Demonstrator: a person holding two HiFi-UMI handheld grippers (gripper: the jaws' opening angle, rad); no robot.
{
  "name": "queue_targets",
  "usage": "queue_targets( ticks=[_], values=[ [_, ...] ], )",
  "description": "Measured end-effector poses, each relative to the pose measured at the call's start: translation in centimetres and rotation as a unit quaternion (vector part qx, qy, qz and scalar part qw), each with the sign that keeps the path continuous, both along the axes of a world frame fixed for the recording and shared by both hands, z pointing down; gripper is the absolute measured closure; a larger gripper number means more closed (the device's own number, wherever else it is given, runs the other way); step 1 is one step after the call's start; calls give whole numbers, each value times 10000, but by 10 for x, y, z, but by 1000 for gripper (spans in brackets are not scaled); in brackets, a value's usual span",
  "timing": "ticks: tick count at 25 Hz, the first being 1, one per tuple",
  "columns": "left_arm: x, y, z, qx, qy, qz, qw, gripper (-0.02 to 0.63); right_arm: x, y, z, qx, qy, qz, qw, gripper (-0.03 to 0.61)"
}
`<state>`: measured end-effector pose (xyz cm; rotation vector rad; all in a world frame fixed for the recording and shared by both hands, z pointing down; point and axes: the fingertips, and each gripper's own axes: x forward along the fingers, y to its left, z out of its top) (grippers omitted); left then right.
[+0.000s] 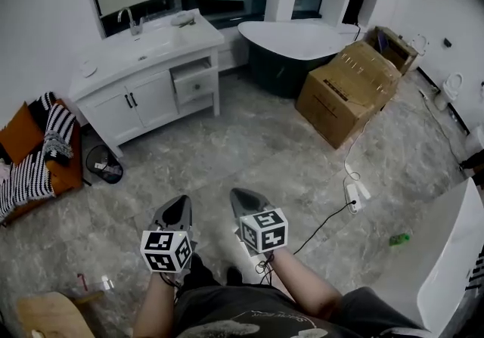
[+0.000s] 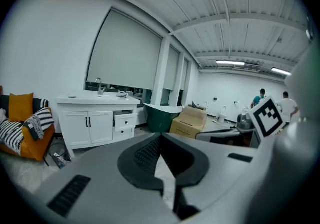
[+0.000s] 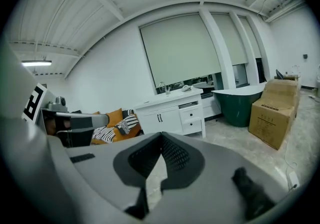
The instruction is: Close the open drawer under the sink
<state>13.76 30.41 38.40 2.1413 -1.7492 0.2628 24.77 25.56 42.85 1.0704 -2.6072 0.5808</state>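
Observation:
The white vanity [image 1: 121, 98] with sink and faucet stands against the far wall, several steps away across the marble floor. Its upper right drawer [image 1: 195, 84] is pulled out a little; the drawer [image 2: 125, 119] also shows in the left gripper view, and the same drawer [image 3: 190, 114] in the right gripper view. My left gripper [image 1: 178, 208] and right gripper [image 1: 243, 199] are held side by side low in front of the person, both pointing toward the vanity. Each is shut with nothing between its jaws.
A dark bathtub [image 1: 291, 53] stands right of the vanity, with cardboard boxes [image 1: 348, 91] beside it. An orange sofa with striped cushions [image 1: 34, 155] and a black bin [image 1: 104, 164] are at the left. A power strip with cable [image 1: 354, 193] lies on the floor at the right.

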Motion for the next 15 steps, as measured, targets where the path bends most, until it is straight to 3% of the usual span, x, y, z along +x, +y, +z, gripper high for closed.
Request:
queue_targets(
  ticks=[6, 15],
  values=[
    [-5, 11, 3, 34, 54, -181, 9998, 599, -3, 5, 0, -78, -443, -89, 9989, 552],
    [-38, -5, 17, -67, 78, -342, 9994, 599, -21, -10, 22, -225, -235, -70, 9994, 551]
  ],
)
